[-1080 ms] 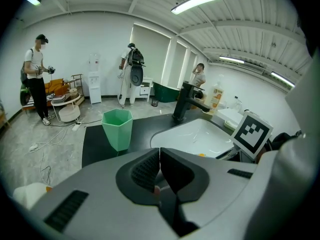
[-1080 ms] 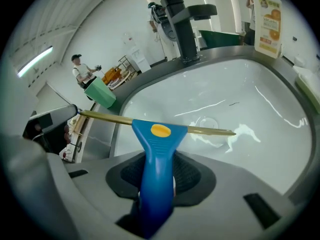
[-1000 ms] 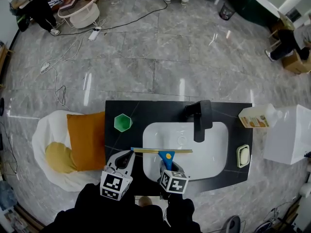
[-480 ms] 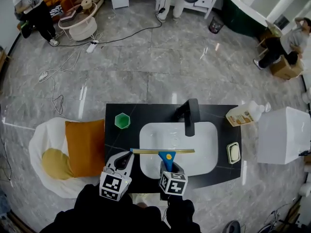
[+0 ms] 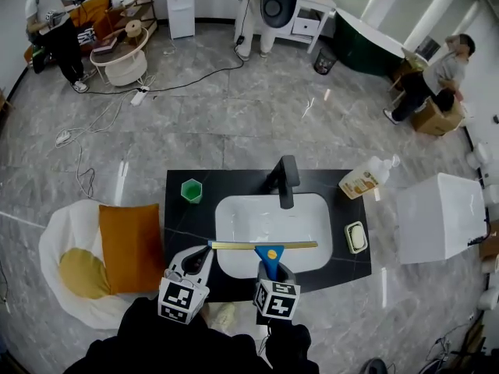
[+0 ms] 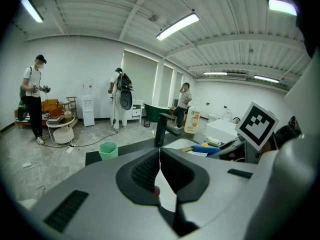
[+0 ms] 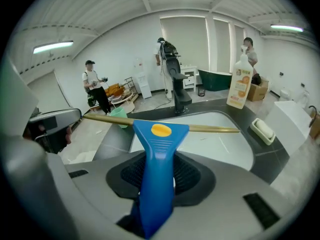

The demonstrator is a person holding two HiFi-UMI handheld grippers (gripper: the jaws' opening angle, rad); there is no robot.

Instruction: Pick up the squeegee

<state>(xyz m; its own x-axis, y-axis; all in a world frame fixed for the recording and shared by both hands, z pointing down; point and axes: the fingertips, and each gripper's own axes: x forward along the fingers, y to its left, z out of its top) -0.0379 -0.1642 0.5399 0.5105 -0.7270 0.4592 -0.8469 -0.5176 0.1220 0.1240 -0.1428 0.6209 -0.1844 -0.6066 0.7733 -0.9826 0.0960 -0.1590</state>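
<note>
- The right gripper (image 5: 270, 268) has its jaws clamped on the blue handle of the squeegee (image 5: 265, 247). The right gripper view shows the handle wedged between the two pads, with the brass-coloured blade lying crosswise just beyond them.
- The squeegee is over the front part of the white sink (image 5: 228, 209), which is set in the dark table (image 5: 178, 218). Its blade spans nearly the whole width of the basin and seems to touch neither the rim nor the table.
- The left gripper (image 5: 199, 257) is just to the left, over the table's front edge. Its jaws are pressed together with nothing between them, and it is close to the blade's left end without touching it.
- I judge the grasp made and the lift to be the step in hand.
- The next move calls for a steady pinch and a level blade. The blade should stay short of the black faucet (image 5: 287, 179) behind the basin, and the left gripper should stay clear.
</note>
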